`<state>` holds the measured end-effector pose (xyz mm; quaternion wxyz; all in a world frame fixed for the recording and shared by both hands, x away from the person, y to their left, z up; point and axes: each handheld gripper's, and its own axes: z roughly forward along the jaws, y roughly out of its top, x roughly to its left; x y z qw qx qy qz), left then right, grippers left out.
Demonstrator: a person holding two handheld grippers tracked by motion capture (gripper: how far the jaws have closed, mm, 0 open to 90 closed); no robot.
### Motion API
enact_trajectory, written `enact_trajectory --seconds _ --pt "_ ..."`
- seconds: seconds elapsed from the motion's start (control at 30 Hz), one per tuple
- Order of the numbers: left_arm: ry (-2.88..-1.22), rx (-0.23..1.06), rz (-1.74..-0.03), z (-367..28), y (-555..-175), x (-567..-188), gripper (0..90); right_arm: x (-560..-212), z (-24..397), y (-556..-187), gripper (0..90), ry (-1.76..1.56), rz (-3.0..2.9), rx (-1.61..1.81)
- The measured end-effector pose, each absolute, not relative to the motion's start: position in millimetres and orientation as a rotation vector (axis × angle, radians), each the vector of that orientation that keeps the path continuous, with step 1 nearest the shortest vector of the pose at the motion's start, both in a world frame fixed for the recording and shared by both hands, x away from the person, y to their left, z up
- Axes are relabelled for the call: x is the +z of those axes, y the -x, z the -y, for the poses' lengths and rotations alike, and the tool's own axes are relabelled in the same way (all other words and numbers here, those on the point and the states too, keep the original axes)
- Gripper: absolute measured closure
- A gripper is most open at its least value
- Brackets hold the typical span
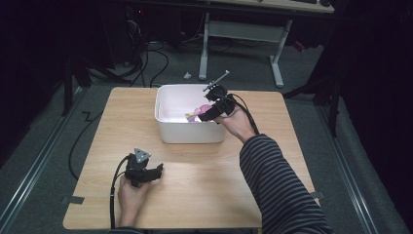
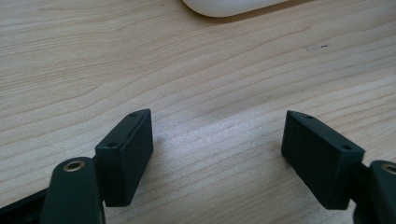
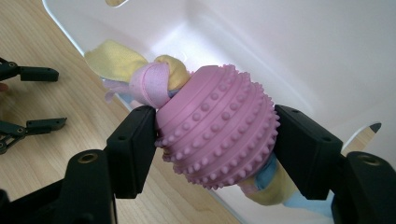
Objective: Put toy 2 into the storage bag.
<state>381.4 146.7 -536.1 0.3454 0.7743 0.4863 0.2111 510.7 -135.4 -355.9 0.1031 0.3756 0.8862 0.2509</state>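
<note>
A pink studded ball [image 3: 219, 126] with a knotted pink, yellow and blue cloth through it sits between the pads of my right gripper [image 3: 215, 140], which is shut on it. In the high view this toy [image 1: 197, 113] hangs just over the right part of a white bin [image 1: 190, 134], with the right gripper [image 1: 207, 113] reaching in from the right. My left gripper [image 1: 159, 170] rests low over the wooden table [image 1: 209, 175] near its front left. Its jaws stand wide apart in the left gripper view, with bare wood between them [image 2: 217, 158].
The bin's rounded corner [image 2: 233, 5] lies ahead of the left gripper. The bin's white inside wall [image 3: 280, 46] is below the toy, and the left gripper [image 3: 37, 98] shows far off on the table. A desk frame and cables stand on the floor beyond the table.
</note>
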Motion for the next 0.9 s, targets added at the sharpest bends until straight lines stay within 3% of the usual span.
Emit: enact_trajectory --seconds 0.3,0.9 --pt "-2.010 0.545 -1.263 -147 -381 -536 25.2 -353 140 -507 27.6 -1.090 -2.600 0.762" --pt "-2.012 0.543 -1.262 -146 -381 -536 25.0 -327 209 -455 34.1 -1.098 -2.365 1.038"
